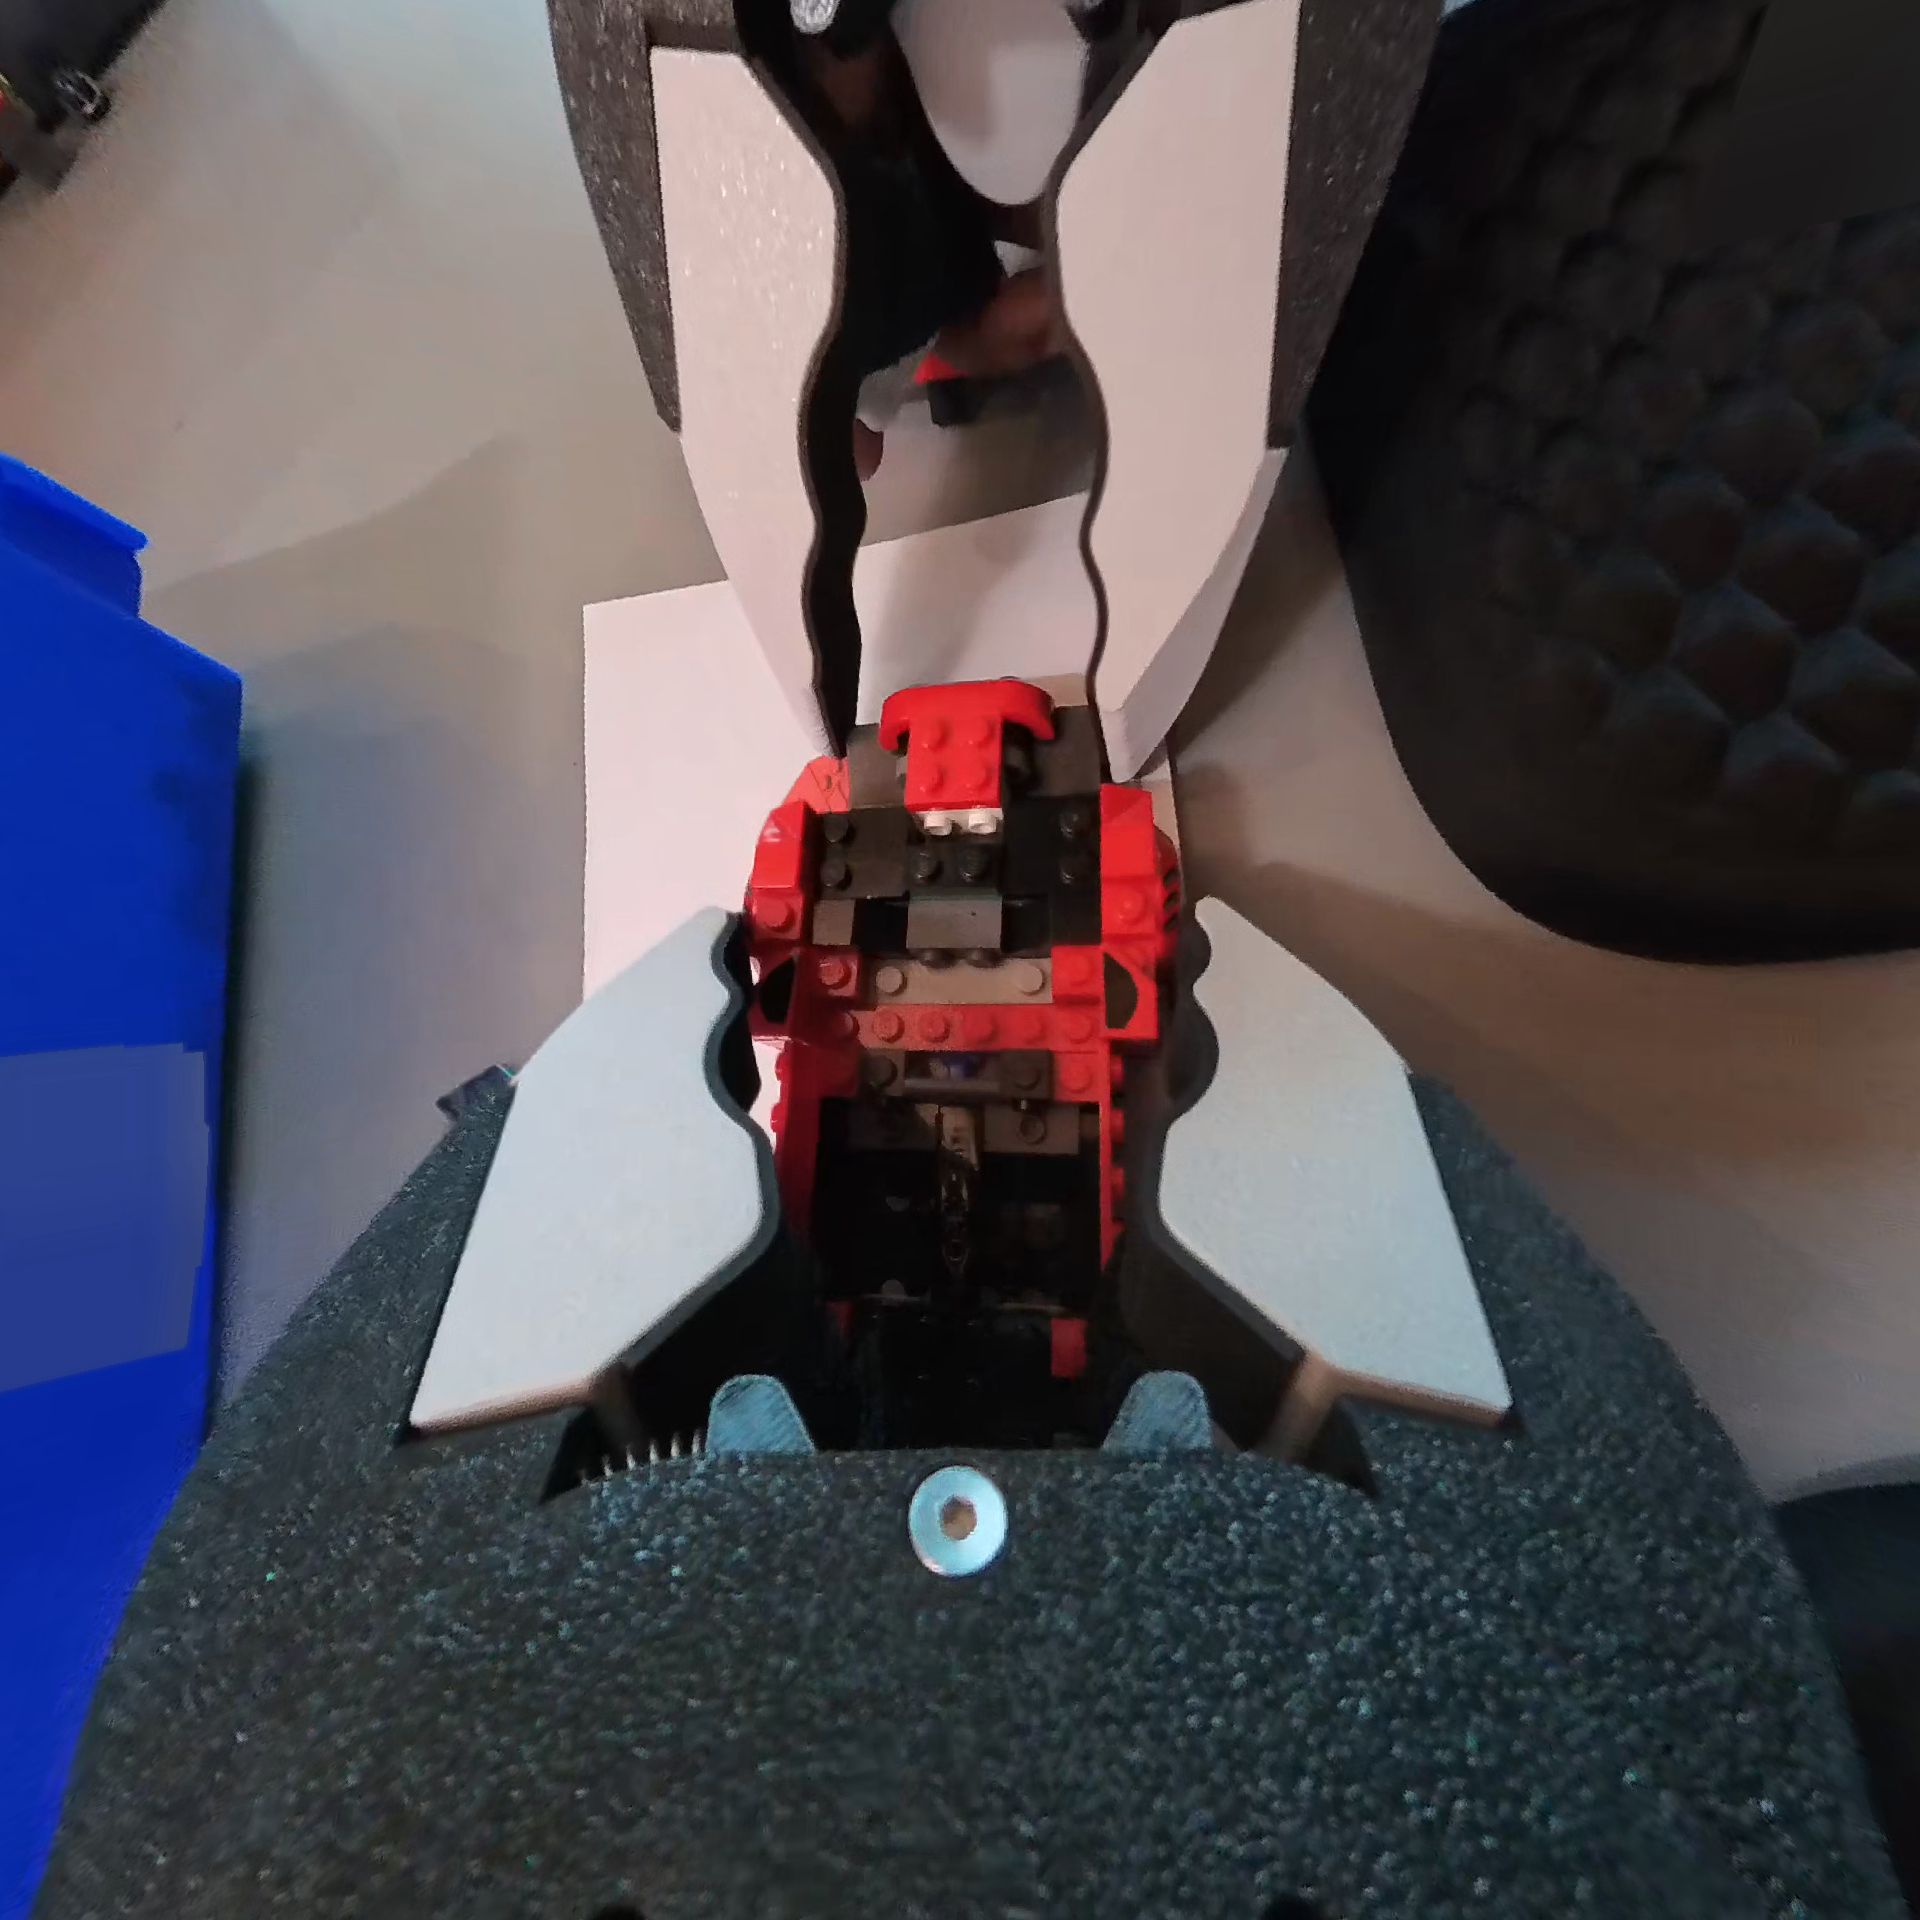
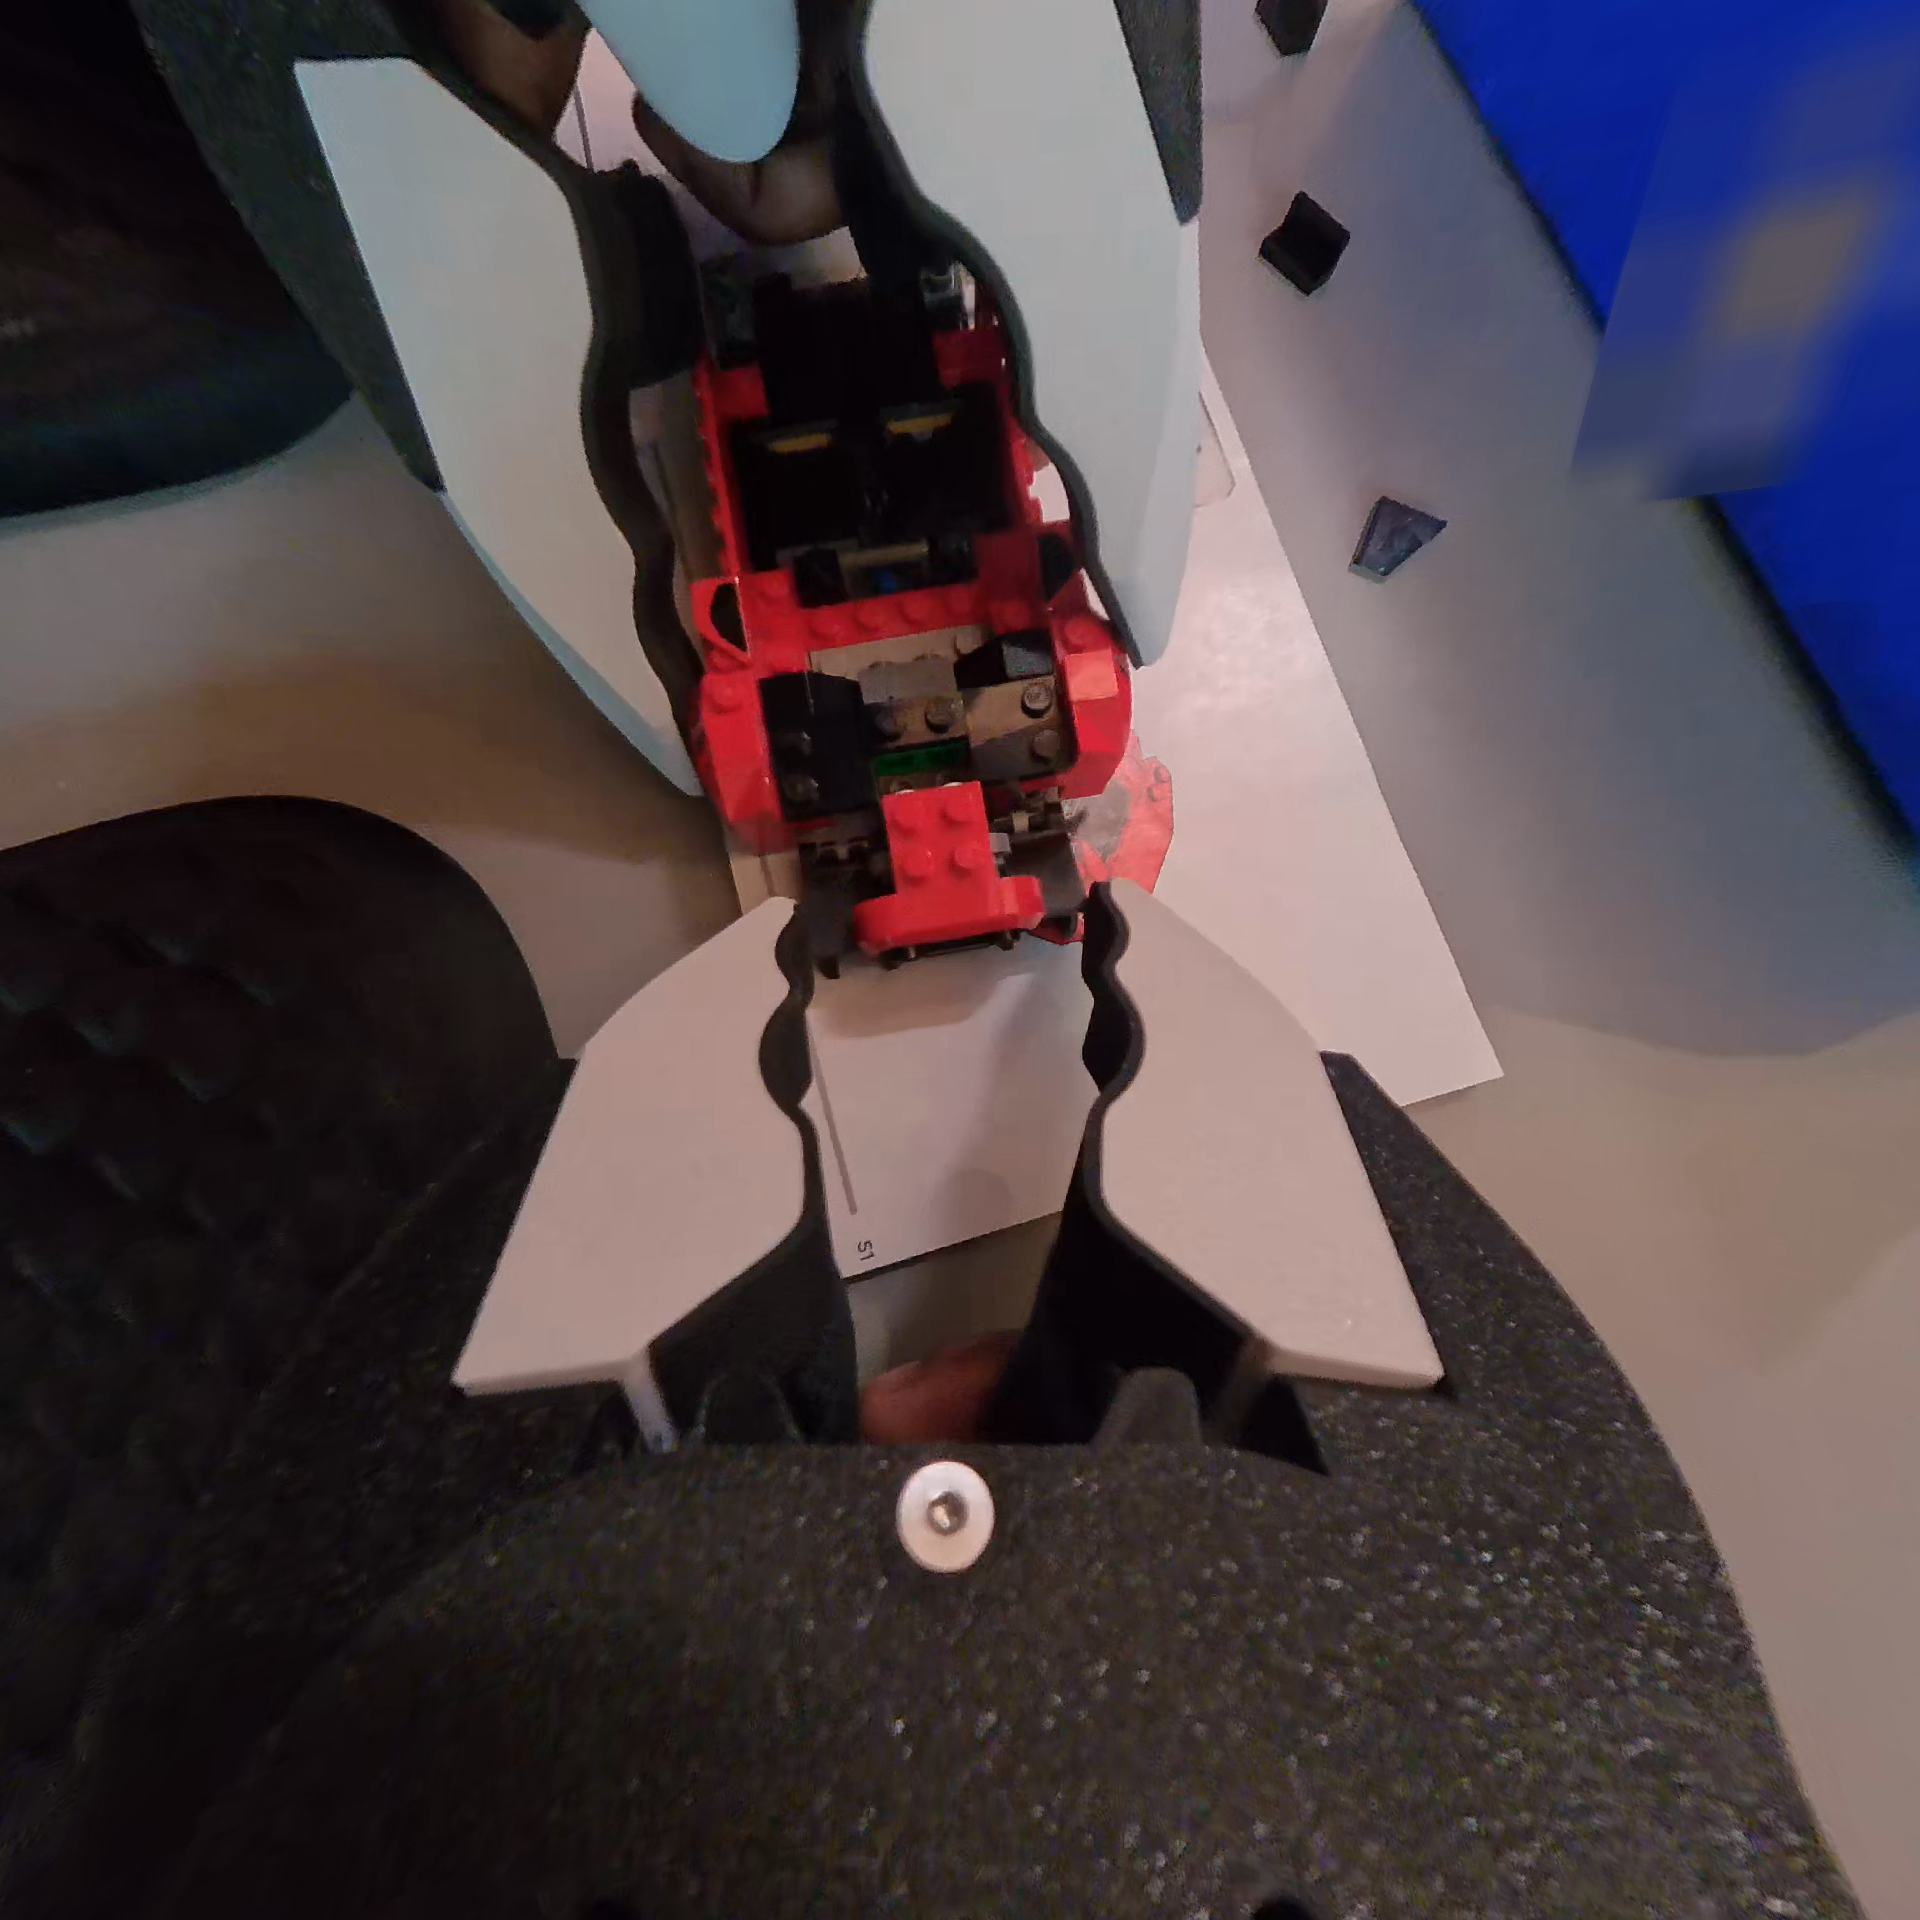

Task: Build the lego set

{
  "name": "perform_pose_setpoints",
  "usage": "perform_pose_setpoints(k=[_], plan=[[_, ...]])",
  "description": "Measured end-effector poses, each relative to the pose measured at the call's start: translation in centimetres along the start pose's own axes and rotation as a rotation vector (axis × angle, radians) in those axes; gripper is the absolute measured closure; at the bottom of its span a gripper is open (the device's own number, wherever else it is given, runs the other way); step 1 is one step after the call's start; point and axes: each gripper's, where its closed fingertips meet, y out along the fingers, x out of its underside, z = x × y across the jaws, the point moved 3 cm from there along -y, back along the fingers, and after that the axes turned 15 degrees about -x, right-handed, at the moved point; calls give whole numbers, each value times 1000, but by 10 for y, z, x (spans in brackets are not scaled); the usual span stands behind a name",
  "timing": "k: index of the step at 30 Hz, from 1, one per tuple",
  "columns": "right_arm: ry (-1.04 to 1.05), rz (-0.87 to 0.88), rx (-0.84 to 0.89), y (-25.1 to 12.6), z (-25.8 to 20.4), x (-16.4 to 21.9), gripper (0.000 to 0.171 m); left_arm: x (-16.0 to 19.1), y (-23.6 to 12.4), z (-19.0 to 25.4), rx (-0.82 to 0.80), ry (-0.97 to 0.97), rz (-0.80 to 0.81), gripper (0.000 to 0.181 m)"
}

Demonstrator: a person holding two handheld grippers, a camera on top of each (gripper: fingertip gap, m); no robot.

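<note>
A red and black lego car [image 1: 956, 997] lies between both grippers over a white sheet. My left gripper [image 1: 961, 935] is shut on the car's sides around its middle and rear. In the right wrist view the left gripper [image 2: 904, 707] comes in from the top, still holding the car [image 2: 894, 665]. A red T-shaped piece [image 1: 961, 743] [image 2: 940, 873] sits on the car's front end. My right gripper [image 2: 945, 925] closes narrowly on that front end, its fingertips touching the black parts beside the red piece. The right gripper also shows at the top of the left wrist view [image 1: 966, 727].
A blue bin [image 1: 104, 935] [image 2: 1766, 260] stands to one side. The white paper sheet [image 1: 675, 779] [image 2: 1299, 883] lies under the car. Two small dark loose pieces [image 2: 1304, 244] [image 2: 1392, 535] lie near the bin. A black textured object [image 1: 1662, 520] [image 2: 208, 1143] sits on the other side. Some 4 cm of space lies between my two pairs of fingers.
</note>
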Motion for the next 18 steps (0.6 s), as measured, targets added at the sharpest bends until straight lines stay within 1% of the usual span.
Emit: perform_pose_setpoints(k=[8, 10, 12, 15, 18], plan=[[4, -15, -4, 1, 1, -2, 121, 0, 2, -1, 39, -33, -33, 104], [6, -18, -3, 2, 2, -3, 120, 0, 2, -1, 43, -38, -31, 104], [1, 20, -4, 4, 1, -9, 120, 0, 2, -1, 45, -47, -21, 104], [9, -8, -7, 4, 1, -11, 120, 0, 3, -1, 47, -49, -18, 104], [35, 20, -20, 3, 2, -10, 121, 0, 3, -1, 50, -65, -6, 104]])
